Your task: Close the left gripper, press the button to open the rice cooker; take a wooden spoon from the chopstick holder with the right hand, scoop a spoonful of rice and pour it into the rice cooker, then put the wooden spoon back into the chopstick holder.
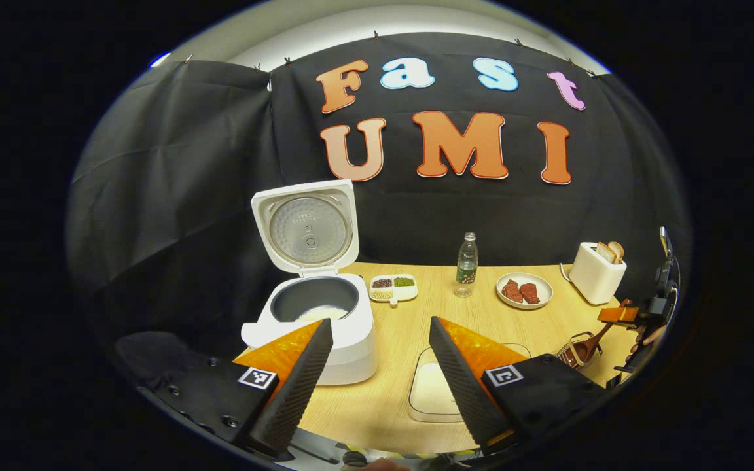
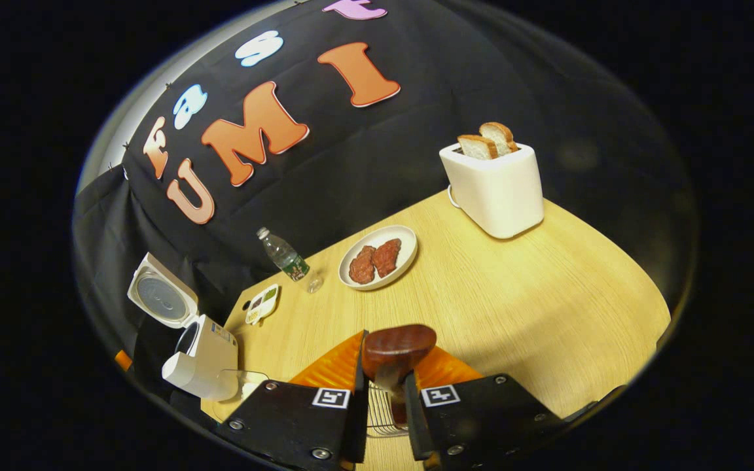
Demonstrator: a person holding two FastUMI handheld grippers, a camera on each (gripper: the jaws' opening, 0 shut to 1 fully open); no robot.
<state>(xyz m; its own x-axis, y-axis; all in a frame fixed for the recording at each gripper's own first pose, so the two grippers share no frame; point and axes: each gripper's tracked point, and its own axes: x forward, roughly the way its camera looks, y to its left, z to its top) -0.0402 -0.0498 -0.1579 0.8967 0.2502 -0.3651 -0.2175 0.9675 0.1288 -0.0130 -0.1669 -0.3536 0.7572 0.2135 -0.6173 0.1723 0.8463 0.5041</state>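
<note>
Wooden spoon (image 2: 398,350): seen in the right gripper view clamped between the right tongs (image 2: 387,392), bowl end up and forward, the handle running down between the fingers toward a wire chopstick holder (image 2: 380,412) just below. The spoon is judged light, rigid and smooth-finished, so a twist in the grip is possible; hold is best taken on the neck just under the bowl, as appears to be the case here. Whether the handle tip is already seated in the holder cannot be told. In the left gripper view the same spoon and holder are glimpsed near the right edge of the surface (image 1: 416,307), beside the other device. Rice cooker (image 1: 315,314) stands at the left rear corner, lid raised fully, a pale layer of rice visible in the dark inner pot. Left tongs (image 1: 377,366) are spread wide apart and hold nothing; they are carried low over the front edge, aimed between the cooker and a white lidded container (image 1: 432,392) of rice. The right device is tilted, rolled to one side, and pitched down over the holder. The return of the spoon is judged to be the step in hand.
</note>
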